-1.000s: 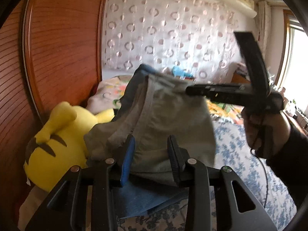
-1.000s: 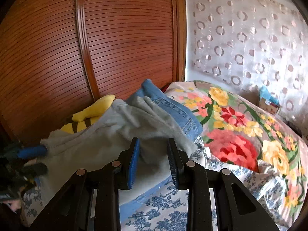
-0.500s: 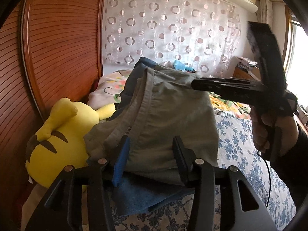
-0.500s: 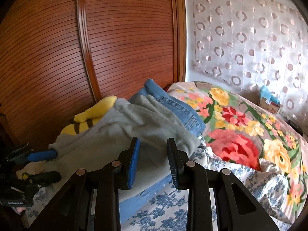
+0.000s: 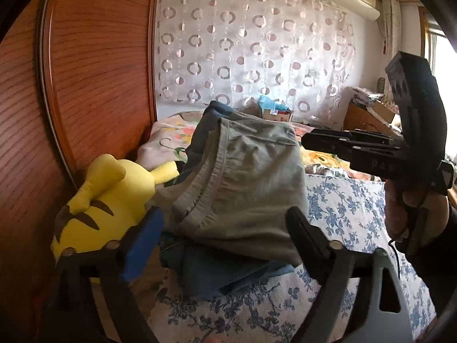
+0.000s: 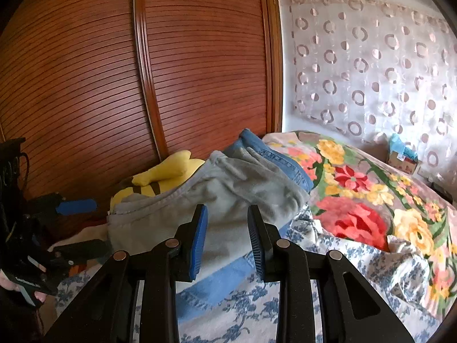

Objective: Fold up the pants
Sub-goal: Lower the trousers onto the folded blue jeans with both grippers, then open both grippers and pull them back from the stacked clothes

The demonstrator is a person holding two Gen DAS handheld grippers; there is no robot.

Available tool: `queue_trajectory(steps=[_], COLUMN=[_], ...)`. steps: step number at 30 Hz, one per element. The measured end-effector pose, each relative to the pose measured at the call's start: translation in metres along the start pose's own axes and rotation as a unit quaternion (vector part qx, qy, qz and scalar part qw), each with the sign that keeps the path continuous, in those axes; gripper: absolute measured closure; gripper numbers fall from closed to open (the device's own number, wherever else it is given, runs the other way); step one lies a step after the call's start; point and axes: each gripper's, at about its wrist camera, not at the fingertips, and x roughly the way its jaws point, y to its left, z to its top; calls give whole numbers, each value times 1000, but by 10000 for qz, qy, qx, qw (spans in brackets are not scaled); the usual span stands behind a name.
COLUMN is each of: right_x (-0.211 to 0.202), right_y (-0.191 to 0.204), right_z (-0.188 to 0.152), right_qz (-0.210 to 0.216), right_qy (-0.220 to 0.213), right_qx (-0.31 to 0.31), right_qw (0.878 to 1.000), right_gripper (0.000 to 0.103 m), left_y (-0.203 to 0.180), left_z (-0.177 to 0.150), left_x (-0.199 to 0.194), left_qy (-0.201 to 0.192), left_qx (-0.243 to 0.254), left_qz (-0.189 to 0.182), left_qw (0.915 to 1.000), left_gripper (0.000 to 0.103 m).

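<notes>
Grey pants (image 5: 242,183): folded into a thick bundle, ribbed waistband edge facing the left wrist camera; they rest on top of folded blue jeans (image 6: 274,157) on the bed, near its left side by the wardrobe.
Stack: the grey bundle overhangs the jeans at the near edge; a blue denim layer (image 5: 228,271) shows underneath it.
Left hand-held gripper (image 5: 225,228): jaws spread wide on either side of the bundle's near end, gripping nothing; whether the pads touch the cloth cannot be told.
Right hand-held gripper (image 6: 227,228): jaws moderately apart, empty, held just short of the bundle's long side; in the left view it hangs at the bundle's far right corner.
Bed (image 6: 257,308): blue-and-white floral sheet under the stack, a bright flowered blanket (image 6: 357,200) further right.
Yellow plush toy (image 5: 108,194): lies pressed against the stack's left side, between the clothes and the wooden louvred wardrobe door (image 6: 185,71).
Task stage, as a judgement: the fold looks essentially finished and set down.
Risk 1: the top fold looks loose and puffy, so it may spring open or slide off the jeans if a finger snags the waistband on the way out.
Risk 2: a sideways nudge could push the bundle against the plush toy and skew the stack.
Risk 3: closing on the near edge could catch the denim layer too.
Writing: pale letters on the right gripper's body in the left view, too blurred to read; no brand legible elsewhere.
</notes>
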Motion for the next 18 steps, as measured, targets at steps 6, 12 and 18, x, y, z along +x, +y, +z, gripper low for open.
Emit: queue_trajectory(steps=[6,12,18], right_x=[-14,-37,-64], right_y=[8,20,34], right_z=[-8,-15,-22], right_qz=[-84,-169,-298], right_qy=[7,-77,-179], right_qx=[52,161,213], right_qw=[10000,9997,9992], right_gripper=[73,60,50], left_y=[-5,-12,-23], left_z=[-1,-3,-9], left_x=[-19,-35,-46], left_qy=[-131,-137,-120], left_qx=[74,123,269], left_qz=[160,100,128], left_qw=[9998,9998,9995], left_gripper=[14,14,14])
